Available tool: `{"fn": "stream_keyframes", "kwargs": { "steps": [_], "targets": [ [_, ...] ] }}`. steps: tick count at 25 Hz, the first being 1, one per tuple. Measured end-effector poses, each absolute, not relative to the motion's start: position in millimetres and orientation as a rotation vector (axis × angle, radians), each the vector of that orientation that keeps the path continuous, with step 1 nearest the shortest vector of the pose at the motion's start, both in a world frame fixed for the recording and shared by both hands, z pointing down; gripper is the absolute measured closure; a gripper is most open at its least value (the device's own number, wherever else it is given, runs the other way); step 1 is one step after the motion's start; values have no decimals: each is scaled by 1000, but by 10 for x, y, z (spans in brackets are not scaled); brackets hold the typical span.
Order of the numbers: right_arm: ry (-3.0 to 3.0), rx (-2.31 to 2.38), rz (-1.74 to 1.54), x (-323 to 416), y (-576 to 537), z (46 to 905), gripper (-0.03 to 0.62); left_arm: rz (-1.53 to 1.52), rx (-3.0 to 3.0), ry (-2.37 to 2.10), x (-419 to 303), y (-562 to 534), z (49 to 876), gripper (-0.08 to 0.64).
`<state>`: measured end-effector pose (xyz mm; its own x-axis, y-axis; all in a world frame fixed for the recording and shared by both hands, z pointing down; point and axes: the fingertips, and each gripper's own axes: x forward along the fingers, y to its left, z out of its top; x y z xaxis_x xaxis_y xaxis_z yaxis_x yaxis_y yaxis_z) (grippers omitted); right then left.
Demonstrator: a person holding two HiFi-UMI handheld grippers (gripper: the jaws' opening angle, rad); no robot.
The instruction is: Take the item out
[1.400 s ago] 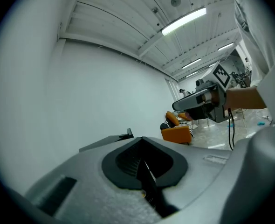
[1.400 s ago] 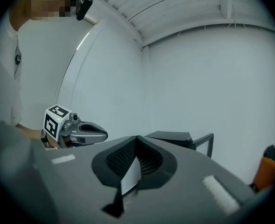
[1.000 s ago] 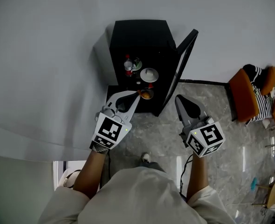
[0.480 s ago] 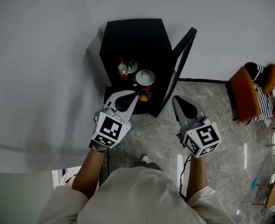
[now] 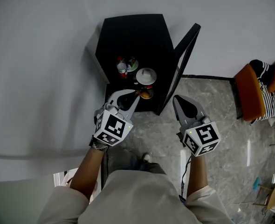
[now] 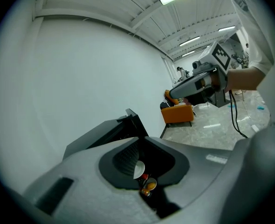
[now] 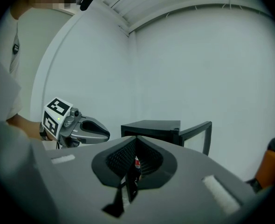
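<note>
A black cabinet (image 5: 133, 36) stands against the white wall with its door (image 5: 182, 64) swung open to the right. Inside it are a red-capped bottle (image 5: 122, 68), a white bowl (image 5: 146, 75) and a small orange item (image 5: 146, 94). My left gripper (image 5: 136, 94) reaches into the opening, its tips just left of the orange item; its jaws are opening, with nothing between them. Through their narrow gap I see the bowl (image 6: 138, 170) and the orange item (image 6: 149, 185). My right gripper (image 5: 178, 99) hangs shut outside the door, empty.
An orange chair (image 5: 256, 94) with striped cloth on it stands at the right on the grey stone floor (image 5: 221, 125). The open door stands between my two grippers. A shoe (image 5: 147, 157) shows below them.
Both grippers stay almost where they were, the left one at the cabinet opening. The view has shifted slightly, so the cabinet sits a little higher and further left.
</note>
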<state>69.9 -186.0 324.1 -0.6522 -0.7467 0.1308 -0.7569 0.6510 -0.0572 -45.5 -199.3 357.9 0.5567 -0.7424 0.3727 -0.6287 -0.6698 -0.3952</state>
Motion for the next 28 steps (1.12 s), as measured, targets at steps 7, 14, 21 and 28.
{"fn": "stream_keyframes", "kwargs": {
  "steps": [7,14,21,28],
  "targets": [
    [-2715,1327,238,726,-2092,3519,584,-886,-2573,1077,-457,-2337,3933,489],
    [-2655,1428,241,700,-2492,3721,584,-957,-2529,970,-423,-2872,4313,451],
    [-2615,1464,275,705,-2832,4101,584,-1130,-2400,823,-422,-3362,5053,405],
    [-2534,1486,341,674,-3110,4613,584,-1234,-2365,764,-536,-3720,5645,396]
  ]
}}
